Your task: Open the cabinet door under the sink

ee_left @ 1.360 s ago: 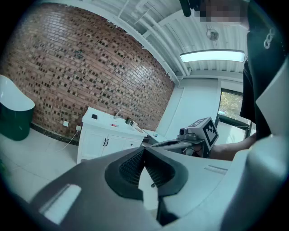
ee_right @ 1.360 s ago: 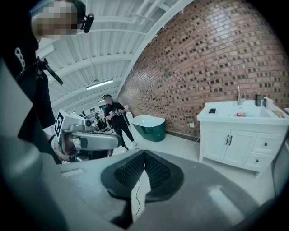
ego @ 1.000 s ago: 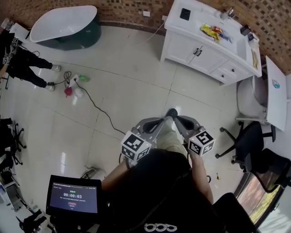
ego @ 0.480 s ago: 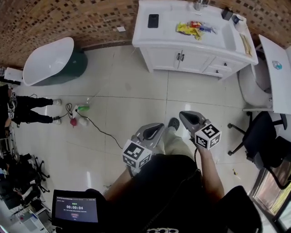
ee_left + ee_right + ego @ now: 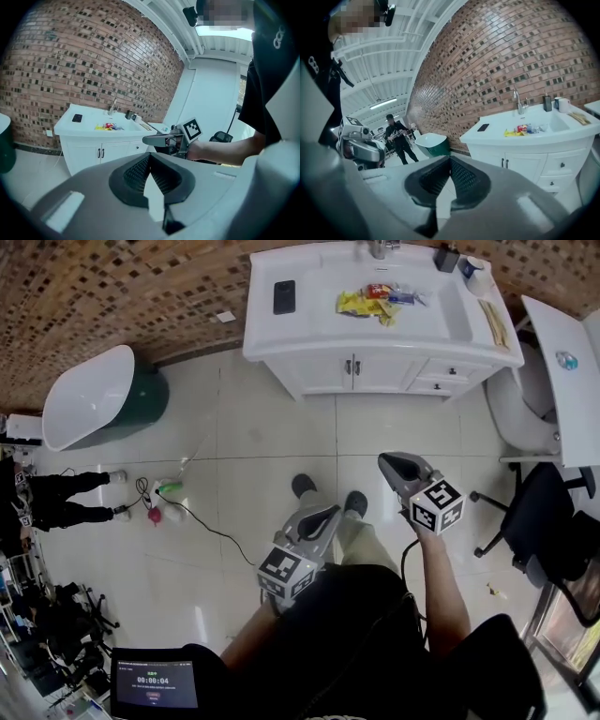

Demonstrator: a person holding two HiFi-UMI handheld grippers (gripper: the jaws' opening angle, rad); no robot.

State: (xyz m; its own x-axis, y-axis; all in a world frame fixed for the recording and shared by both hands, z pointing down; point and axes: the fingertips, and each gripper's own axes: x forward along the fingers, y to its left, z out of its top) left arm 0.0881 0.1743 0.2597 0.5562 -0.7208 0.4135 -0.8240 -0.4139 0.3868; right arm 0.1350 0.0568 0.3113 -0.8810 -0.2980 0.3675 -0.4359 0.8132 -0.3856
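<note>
The white sink cabinet stands against the brick wall across the floor, well away from both grippers. Its two doors under the basin are closed, with a pair of dark handles at the middle seam. The same doors show in the left gripper view, and the handles in the right gripper view. My left gripper is shut and empty, low by the person's legs. My right gripper, also shut and empty, is held a little further ahead. Both point towards the cabinet, left gripper and right gripper.
A phone, a yellow packet and a cup lie on the basin top. A white and green tub stands left. A cable and bottles lie on the floor. An office chair stands right; another person stands far left.
The person has walked towards the cabinet, which has shifted to the top centre of the head view. Both grippers came forward with them, still shut, the right one now ahead of the left.
</note>
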